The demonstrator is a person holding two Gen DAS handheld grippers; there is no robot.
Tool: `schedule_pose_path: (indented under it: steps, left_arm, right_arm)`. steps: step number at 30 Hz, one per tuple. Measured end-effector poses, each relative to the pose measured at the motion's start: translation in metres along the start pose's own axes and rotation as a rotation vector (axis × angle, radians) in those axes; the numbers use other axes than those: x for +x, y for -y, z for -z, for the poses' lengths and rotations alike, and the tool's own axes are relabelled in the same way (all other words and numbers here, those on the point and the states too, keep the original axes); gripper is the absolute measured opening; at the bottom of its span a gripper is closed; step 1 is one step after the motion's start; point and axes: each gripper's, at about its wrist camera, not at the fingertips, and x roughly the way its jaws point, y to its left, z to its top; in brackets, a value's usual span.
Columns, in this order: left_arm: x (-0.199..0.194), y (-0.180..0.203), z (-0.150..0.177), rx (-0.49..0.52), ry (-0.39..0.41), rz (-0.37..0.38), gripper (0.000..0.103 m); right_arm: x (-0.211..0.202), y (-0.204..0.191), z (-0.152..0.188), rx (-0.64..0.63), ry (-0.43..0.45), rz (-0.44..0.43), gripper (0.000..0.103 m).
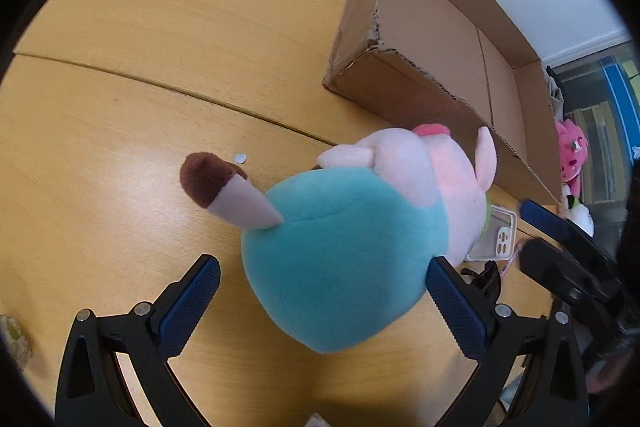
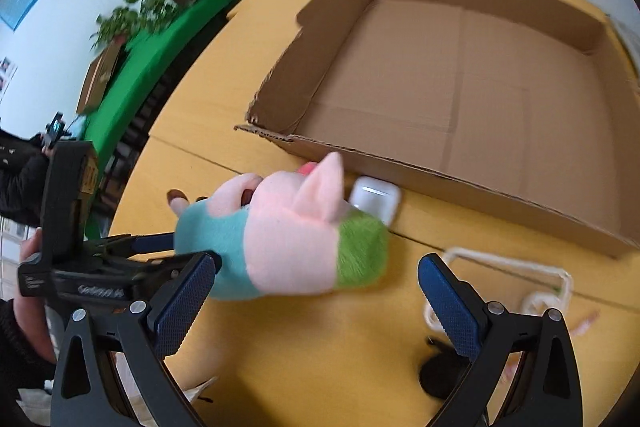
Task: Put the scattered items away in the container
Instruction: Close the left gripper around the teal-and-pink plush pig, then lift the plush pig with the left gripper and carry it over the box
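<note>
Plush pig (image 1: 340, 251), teal body, pink head, green patch at the neck end; lies on its side on the counter (image 1: 140, 107), just short of the near wall of the cardboard box (image 1: 440, 67), which sits toward the counter's far edge; box looks empty in the right wrist view.

Left gripper (image 1: 320, 299) wide open, jaws either side of the teal rump; the right pad seems to touch the fabric, the other stands clear of it; nothing clamped yet. Right gripper (image 2: 316, 291) also spread wide and holding nothing; it sits over the counter by the green end of the toy.

Handling, as I judge it: light, soft, squashy; pile fabric should give the ribbed pads good bite; no risk of breakage. The rump is broad, nearly filling the open span, so a squeeze across the body will compress it; the narrower pink middle (image 2: 288, 239) may be the surer hold. The brown-tipped limb (image 1: 224, 191) sticks out sideways and could snag the torn box rim on the way over.

Around it: white earbud case (image 2: 374, 201) touching or just beside the pig's head, against the box wall; clear phone case (image 1: 498, 233) beyond the head; loop of white cord (image 2: 520, 267) and a dark object (image 2: 440, 375) near the right gripper; small white dot (image 1: 240, 157) on the counter. The box wall is low; a modest lift ought to clear it.
</note>
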Motion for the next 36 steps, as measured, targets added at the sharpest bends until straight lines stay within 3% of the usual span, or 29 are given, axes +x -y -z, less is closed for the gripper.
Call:
schedule_pose_path:
  steps: [4, 7, 9, 18, 25, 36]
  left_arm:
    - [0.012, -0.008, -0.008, -0.014, -0.025, 0.064, 0.101]
    - [0.030, -0.020, -0.007, -0.058, -0.104, 0.170, 0.099]
    - [0.035, -0.021, -0.006, -0.064, -0.120, 0.194, 0.099]
    - [0.030, 0.014, -0.002, 0.069, -0.099, 0.153, 0.085]
    - [-0.030, 0.071, 0.010, 0.257, 0.014, 0.137, 0.084]
    - [-0.152, 0.170, 0.007, 0.492, 0.316, 0.190, 0.084]
  right_arm:
    - [0.044, 0.002, -0.013, -0.023, -0.064, -0.017, 0.103]
    - [0.067, 0.009, -0.014, -0.013, -0.108, -0.039, 0.103]
    - [0.073, 0.012, -0.011, -0.014, -0.125, -0.077, 0.103]
    - [0.065, 0.017, 0.001, 0.023, -0.136, -0.133, 0.087]
    - [-0.003, 0.013, 0.020, 0.074, -0.018, -0.155, 0.085]
    - [-0.174, -0.022, 0.014, 0.080, 0.352, -0.067, 0.087]
